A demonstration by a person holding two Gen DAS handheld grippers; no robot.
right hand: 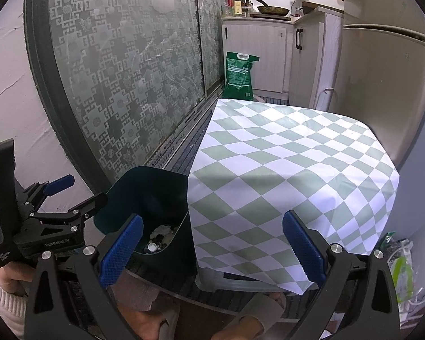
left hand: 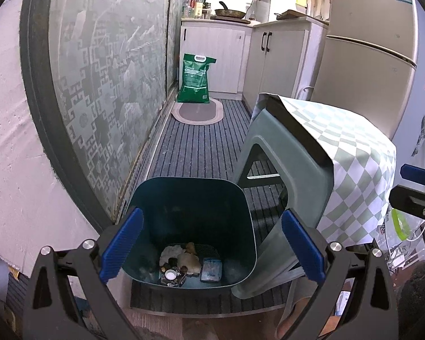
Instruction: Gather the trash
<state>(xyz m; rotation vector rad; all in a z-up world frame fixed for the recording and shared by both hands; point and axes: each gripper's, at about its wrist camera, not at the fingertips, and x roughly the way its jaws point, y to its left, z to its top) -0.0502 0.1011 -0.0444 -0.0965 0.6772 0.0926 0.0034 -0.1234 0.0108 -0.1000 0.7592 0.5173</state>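
While both grippers hang above the floor with nothing between their fingers, the dark teal trash bin (left hand: 189, 226) stands on the striped floor mat (left hand: 201, 147), just beside the grey plastic stool (left hand: 286, 170). The left gripper (left hand: 212, 243) is directly over the bin, and its blue pads are spread wide apart, one on each side of the bin's opening. At the bottom of the bin lies the collected trash (left hand: 184, 263): crumpled white and beige paper, a white bottle cap on something dark, and a small bluish packet on the side nearer the stool.

The stool is covered by a cloth with green and white checks (right hand: 291, 175), and the top of this cloth is bare. The right gripper (right hand: 212, 246) is over the near edge of the stool, also with jaws wide open and holding nothing. From its camera the bin (right hand: 144, 195) shows at the left of the stool, touching or almost touching the hanging cloth, with some trash visible inside.

Behind the stool, well apart from it, a green bag (left hand: 195, 78) stands against the white cabinets (left hand: 212, 56). At the right side of the stool is a tall fridge (left hand: 365, 48). On the bin's side, away from the stool, runs a patterned glass sliding door (right hand: 127, 79).
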